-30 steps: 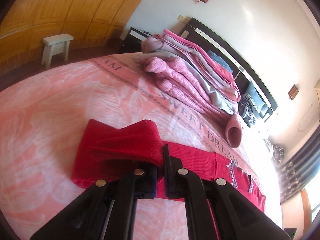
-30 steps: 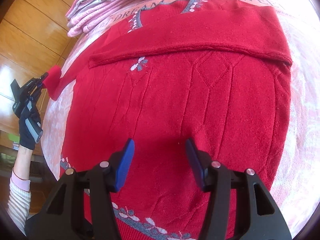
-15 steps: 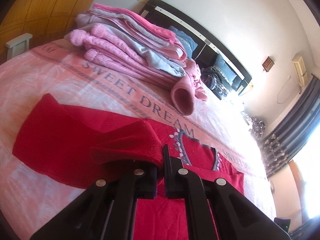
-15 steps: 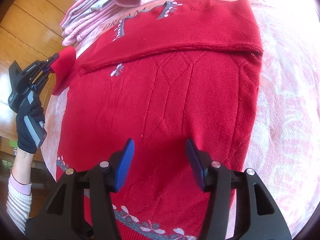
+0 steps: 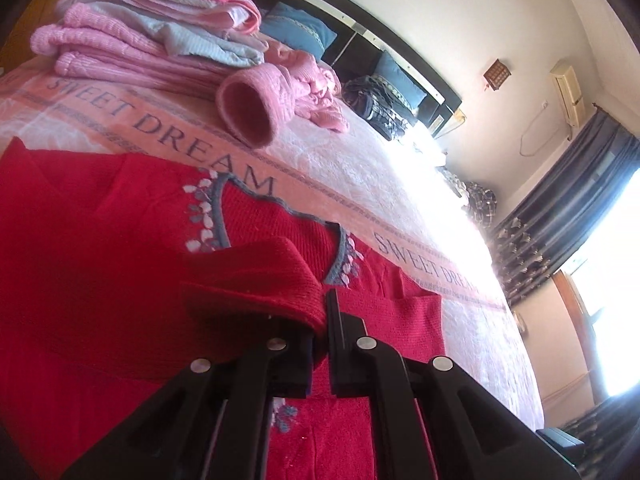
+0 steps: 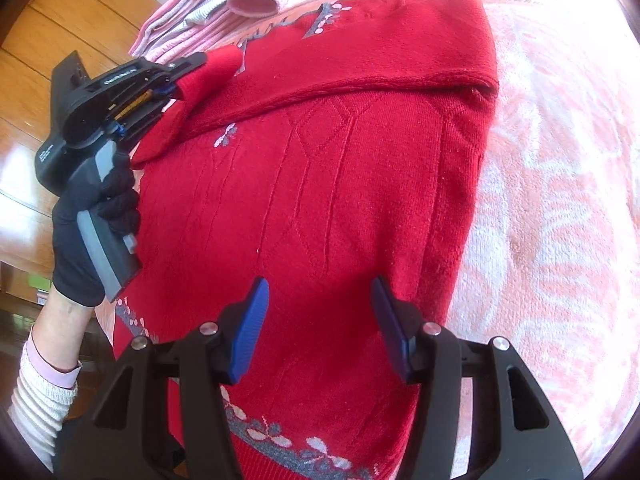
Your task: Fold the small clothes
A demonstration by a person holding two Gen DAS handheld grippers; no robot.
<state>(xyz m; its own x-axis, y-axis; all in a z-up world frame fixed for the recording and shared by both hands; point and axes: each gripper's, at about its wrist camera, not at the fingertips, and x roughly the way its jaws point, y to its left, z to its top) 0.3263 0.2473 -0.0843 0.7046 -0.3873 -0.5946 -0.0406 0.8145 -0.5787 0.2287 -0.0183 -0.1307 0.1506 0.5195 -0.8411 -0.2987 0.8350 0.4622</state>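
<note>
Since a second ago the left gripper [image 6: 200, 65] has carried the ribbed cuff of the red knitted sweater [image 6: 328, 184] from off the side in over the chest, near the grey neckline trim [image 5: 218, 208]. Its fingers pinch that cuff; the right gripper [image 6: 320, 328] hovers spread above the hem, holding nothing. Sweater lies flat on the pink bedspread [image 6: 560, 200]. I'd lay the sleeve straight across before letting go. Bedspread print reads "SWEET DREAM" [image 5: 200, 148].
</note>
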